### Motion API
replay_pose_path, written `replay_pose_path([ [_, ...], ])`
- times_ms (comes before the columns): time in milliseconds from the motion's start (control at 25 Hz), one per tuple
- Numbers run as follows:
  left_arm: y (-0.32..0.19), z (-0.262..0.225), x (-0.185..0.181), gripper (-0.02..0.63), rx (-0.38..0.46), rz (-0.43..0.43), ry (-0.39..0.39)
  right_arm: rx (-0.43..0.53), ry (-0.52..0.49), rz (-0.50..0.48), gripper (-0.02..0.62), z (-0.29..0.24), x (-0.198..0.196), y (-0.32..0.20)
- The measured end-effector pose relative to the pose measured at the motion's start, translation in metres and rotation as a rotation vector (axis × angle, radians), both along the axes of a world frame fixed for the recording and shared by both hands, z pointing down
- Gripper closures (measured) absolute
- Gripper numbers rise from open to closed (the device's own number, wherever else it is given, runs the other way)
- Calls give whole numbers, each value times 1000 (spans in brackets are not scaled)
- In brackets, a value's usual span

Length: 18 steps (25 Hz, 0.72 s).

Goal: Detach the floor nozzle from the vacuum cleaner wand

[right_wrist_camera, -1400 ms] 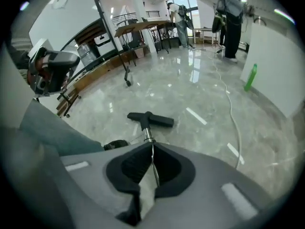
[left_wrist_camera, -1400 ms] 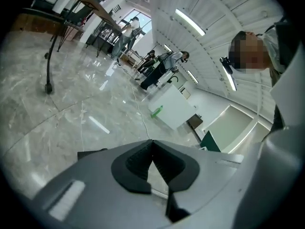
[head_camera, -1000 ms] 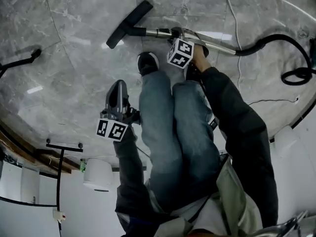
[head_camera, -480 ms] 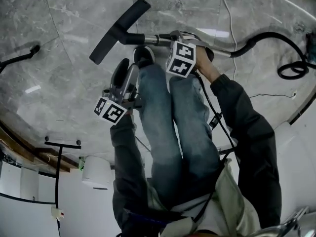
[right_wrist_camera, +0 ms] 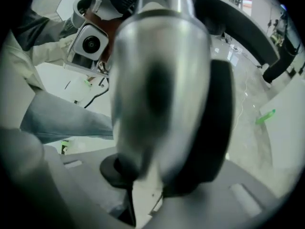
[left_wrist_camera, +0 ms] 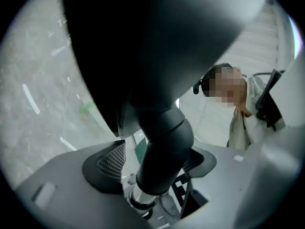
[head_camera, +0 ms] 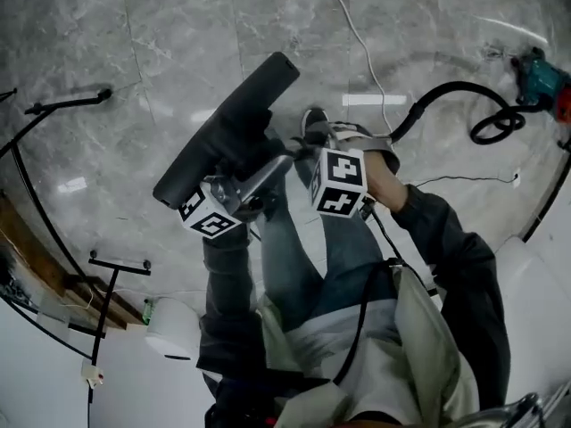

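Now, reading from the left, a black stand (head_camera: 107,270) sits at the edge of the marble floor (head_camera: 178,25), well apart from the work. The floor nozzle (head_camera: 223,127), which a second ago lies flat on that floor ahead of the person's shoes, is up in the air in front of the knees, tilted with one end high. The left claw (left_wrist_camera: 155,162), a second ago pressed together and idle beside the leg, is up at the nozzle. Its jaws are opening, and the nozzle's black neck stands between them. The near pad shows a gap to the neck, so nothing is pinched on this side yet. Below the neck a silver ring shows, so the nozzle looks to be still seated on the wand (right_wrist_camera: 157,80). To the right, the right claw (right_wrist_camera: 162,175) is pinching the wand just behind its black collar, as it does a second ago on the floor, and it carries the weight. Further right, the black hose (head_camera: 428,96) trails off across the floor towards a teal tool (head_camera: 540,65). The lift probably sets up the separation. One claw steadies the tube, and the other is placed to close on the neck and pull or twist it free.
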<state>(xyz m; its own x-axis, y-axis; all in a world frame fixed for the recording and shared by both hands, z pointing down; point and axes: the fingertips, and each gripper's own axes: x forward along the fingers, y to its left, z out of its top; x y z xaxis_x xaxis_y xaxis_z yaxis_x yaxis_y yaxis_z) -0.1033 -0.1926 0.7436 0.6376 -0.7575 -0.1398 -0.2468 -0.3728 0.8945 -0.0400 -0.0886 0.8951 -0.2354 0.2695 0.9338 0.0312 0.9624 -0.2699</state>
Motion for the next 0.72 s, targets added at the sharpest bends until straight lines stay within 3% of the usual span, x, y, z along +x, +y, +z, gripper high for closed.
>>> replay_pose_path([
  [80, -1, -41, 17, 279, -29, 43, 75, -21, -9, -17, 476, -43, 3, 4],
  [120, -1, -62, 24, 284, -15, 61, 67, -36, -17, -26, 476, -64, 4, 7],
  [160, 1, -84, 29, 299, 33, 70, 24, -52, -31, -36, 476, -85, 5, 11],
  [240, 10, -138, 34, 439, 181, 53, -84, -101, -78, -68, 476, -129, 10, 25],
  [280, 15, -166, 38, 460, 249, 38, -109, -140, -107, -90, 474, -153, 13, 34],
  [440, 33, -259, 51, 474, 388, 76, -73, -223, -214, -125, 468, -237, 14, 59],
  [560, 49, -318, 51, 488, 460, 96, -130, -102, -306, -18, 466, -288, -2, 59],
  [720, 76, -404, 45, 492, 558, 49, -228, 227, -559, 338, 468, -357, -38, 41],
])
